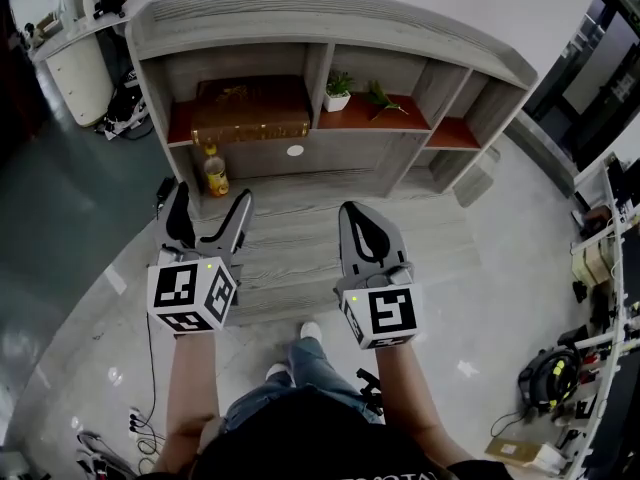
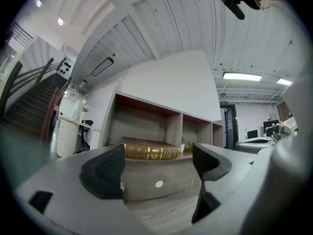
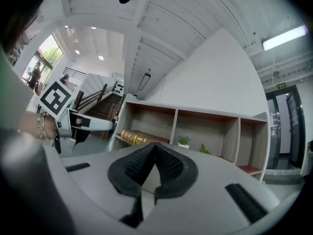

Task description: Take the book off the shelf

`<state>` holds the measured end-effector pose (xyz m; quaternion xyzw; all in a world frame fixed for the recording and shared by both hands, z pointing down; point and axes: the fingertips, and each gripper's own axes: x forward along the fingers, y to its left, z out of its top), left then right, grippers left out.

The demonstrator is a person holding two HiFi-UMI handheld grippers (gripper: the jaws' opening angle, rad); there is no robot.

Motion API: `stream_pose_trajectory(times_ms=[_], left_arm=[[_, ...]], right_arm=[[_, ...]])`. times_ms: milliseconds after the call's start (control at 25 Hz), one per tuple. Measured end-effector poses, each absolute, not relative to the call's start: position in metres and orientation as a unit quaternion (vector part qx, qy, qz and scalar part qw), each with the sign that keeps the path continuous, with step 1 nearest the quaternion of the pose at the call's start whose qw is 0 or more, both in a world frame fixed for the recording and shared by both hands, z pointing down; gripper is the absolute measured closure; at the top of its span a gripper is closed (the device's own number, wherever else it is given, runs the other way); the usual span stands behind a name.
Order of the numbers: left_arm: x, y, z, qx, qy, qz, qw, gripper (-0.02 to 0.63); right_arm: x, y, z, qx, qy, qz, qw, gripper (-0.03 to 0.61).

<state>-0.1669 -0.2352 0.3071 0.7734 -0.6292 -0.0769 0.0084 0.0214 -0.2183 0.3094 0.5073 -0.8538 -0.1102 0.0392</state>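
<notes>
A brown book with gold print [image 1: 250, 108] lies flat in the left compartment of the grey wooden shelf [image 1: 330, 28]. Its gold-lettered spine [image 2: 149, 153] shows between the left gripper's jaws in the left gripper view, and the book [image 3: 137, 137] is small in the right gripper view. My left gripper [image 1: 212, 206] is open and empty, held in front of the shelf, well short of the book. My right gripper [image 1: 352, 210] is shut with nothing in it, level with the left one.
A small potted plant [image 1: 338, 90] and a green sprig [image 1: 382, 98] sit in the middle compartment. A yellow bottle [image 1: 215, 173] stands on the floor by the shelf's lower left. Cables and a power strip [image 1: 110, 448] lie on the floor at left; a cluttered bench [image 1: 600, 298] runs along the right.
</notes>
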Motion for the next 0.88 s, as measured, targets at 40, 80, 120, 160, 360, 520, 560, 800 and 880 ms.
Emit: stream_pose_trajectory(times_ms=[40, 80, 120, 160, 360, 520, 560, 800, 880], left_arm=[[-0.165, -0.241, 0.307, 0.771, -0.632, -0.078, 0.009, 0.173], [-0.164, -0.246, 0.306, 0.769, -0.635, -0.079, 0.008, 0.173], [-0.161, -0.252, 0.305, 0.766, -0.638, -0.08, 0.008, 0.173], [-0.159, -0.258, 0.304, 0.763, -0.641, -0.081, 0.007, 0.173], [-0.148, -0.289, 0.307, 0.747, -0.659, -0.08, 0.015, 0.173], [-0.147, -0.312, 0.312, 0.731, -0.672, -0.104, 0.053, 0.173], [-0.147, -0.317, 0.314, 0.727, -0.674, -0.115, 0.066, 0.173], [-0.146, -0.34, 0.325, 0.695, -0.681, -0.183, 0.141, 0.173], [-0.147, -0.345, 0.329, 0.678, -0.682, -0.215, 0.168, 0.173]], right_arm=[[0.023, -0.225, 0.309, 0.505, -0.855, -0.11, 0.037, 0.569], [0.026, -0.232, 0.308, 0.502, -0.857, -0.111, 0.035, 0.569], [0.028, -0.24, 0.307, 0.499, -0.859, -0.112, 0.033, 0.569], [0.03, -0.248, 0.306, 0.496, -0.86, -0.113, 0.031, 0.569], [0.039, -0.287, 0.306, 0.474, -0.873, -0.114, 0.027, 0.569], [0.044, -0.319, 0.303, 0.456, -0.883, -0.11, 0.02, 0.569], [0.045, -0.327, 0.303, 0.451, -0.886, -0.11, 0.019, 0.569], [0.045, -0.359, 0.31, 0.423, -0.901, -0.096, 0.013, 0.569], [0.043, -0.363, 0.314, 0.41, -0.907, -0.094, 0.015, 0.569]])
